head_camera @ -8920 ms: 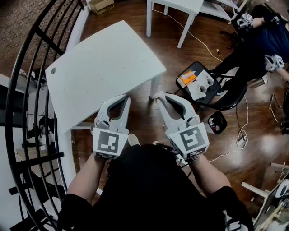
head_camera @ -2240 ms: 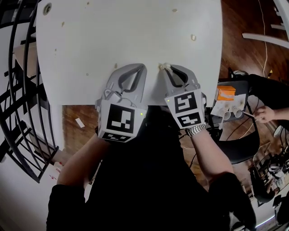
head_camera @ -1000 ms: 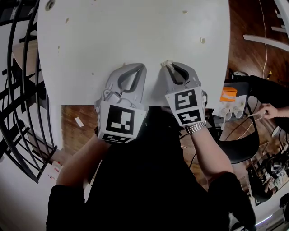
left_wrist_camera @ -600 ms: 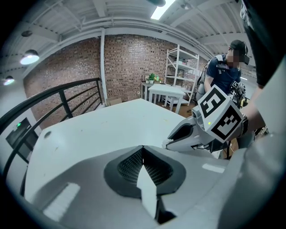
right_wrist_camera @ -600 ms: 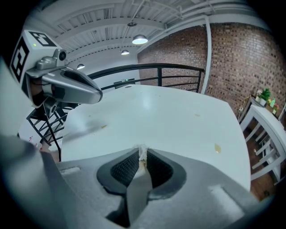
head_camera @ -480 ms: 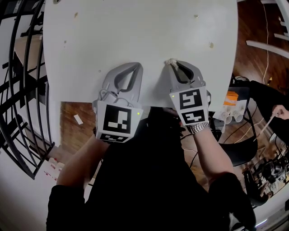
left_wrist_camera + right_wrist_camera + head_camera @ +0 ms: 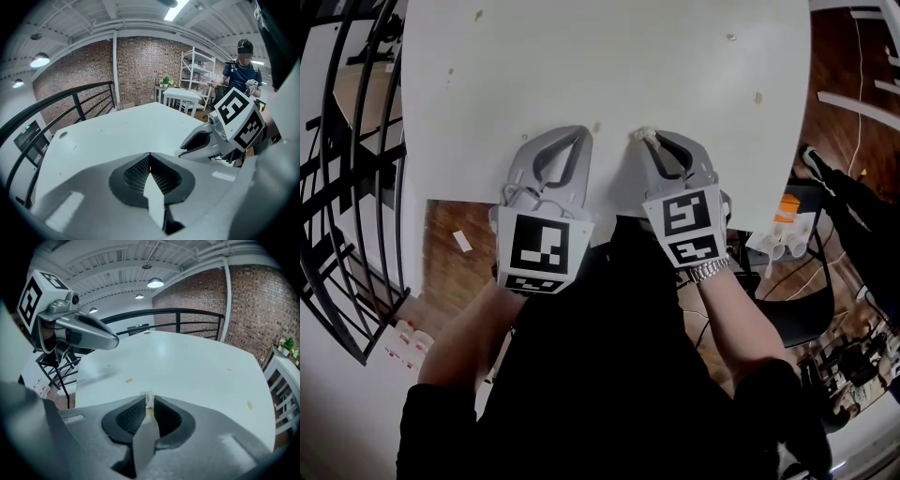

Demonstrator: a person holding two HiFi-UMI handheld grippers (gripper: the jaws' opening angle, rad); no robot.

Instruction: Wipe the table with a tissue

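Note:
The white table (image 7: pixel 609 66) fills the top of the head view, with small tan crumbs (image 7: pixel 757 97) scattered on it. My right gripper (image 7: pixel 639 137) hovers over the table's near edge, shut on a small wad of white tissue (image 7: pixel 646 134). The tissue (image 7: pixel 149 399) pokes out between the jaw tips in the right gripper view. A hand's width to its left, my left gripper (image 7: pixel 585 132) is shut with nothing in it; its jaws meet tip to tip (image 7: pixel 150 155). A crumb (image 7: pixel 596 127) lies just past the left gripper's tip.
A black metal railing (image 7: pixel 347 178) curves along the table's left side. Right of the table stands a black chair (image 7: pixel 797 281) carrying an orange item and paper cups, and a dark-sleeved arm (image 7: pixel 853 202) reaches in there. Wood floor shows below the table edge.
Both grippers have slid left along the table's near edge: the crumbs at the right now lie farther from the right gripper. The tissue stays pinched and the left jaws stay shut.

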